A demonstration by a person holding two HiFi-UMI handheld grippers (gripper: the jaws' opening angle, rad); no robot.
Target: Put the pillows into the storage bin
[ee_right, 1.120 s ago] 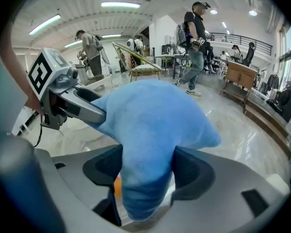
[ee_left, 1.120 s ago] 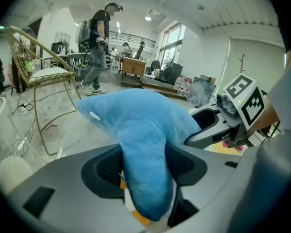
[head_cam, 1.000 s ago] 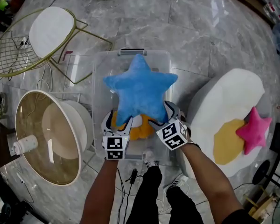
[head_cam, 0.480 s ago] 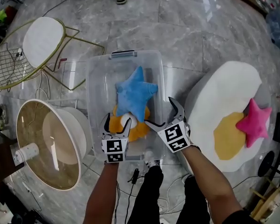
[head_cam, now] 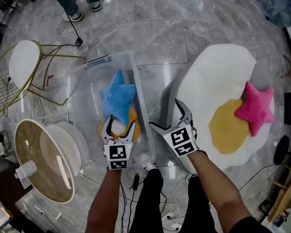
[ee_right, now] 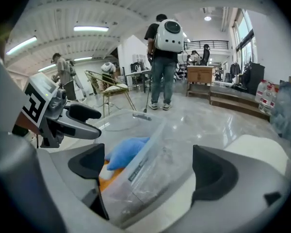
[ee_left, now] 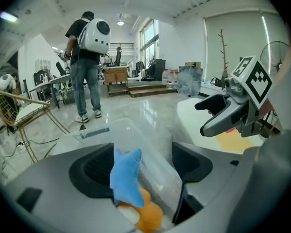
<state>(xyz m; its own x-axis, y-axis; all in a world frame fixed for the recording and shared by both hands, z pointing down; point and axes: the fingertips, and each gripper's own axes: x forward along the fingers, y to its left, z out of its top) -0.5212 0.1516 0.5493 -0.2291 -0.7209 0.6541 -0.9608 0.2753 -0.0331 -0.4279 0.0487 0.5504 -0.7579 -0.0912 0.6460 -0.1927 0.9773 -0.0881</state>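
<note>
The blue star pillow [head_cam: 117, 97] lies inside the clear storage bin [head_cam: 141, 111], on top of an orange and white pillow [head_cam: 117, 128]. My left gripper [head_cam: 119, 125] hovers over the bin's near end, open and empty. My right gripper [head_cam: 169, 118] is open and empty outside the bin's right wall, beside the fried-egg cushion [head_cam: 218, 81]. Both sets of jaws have just been opening and hold nothing. A pink star pillow [head_cam: 256, 107] rests on that cushion. The left gripper view shows the blue star [ee_left: 126, 176] between the open jaws; the right gripper view shows it [ee_right: 126, 152] behind the bin wall [ee_right: 157, 171].
A gold wire chair [head_cam: 24, 67] and a round white dish-shaped thing [head_cam: 43, 154] stand left of the bin. A person's legs [head_cam: 80, 1] are at the far side, and cables [head_cam: 136, 183] lie by my feet. A person with a white backpack [ee_left: 89, 57] stands beyond.
The blue star, held above the bin a second ago, was let go and now lies in it. Both grippers opened and drew back to the right; the right one left the bin.
</note>
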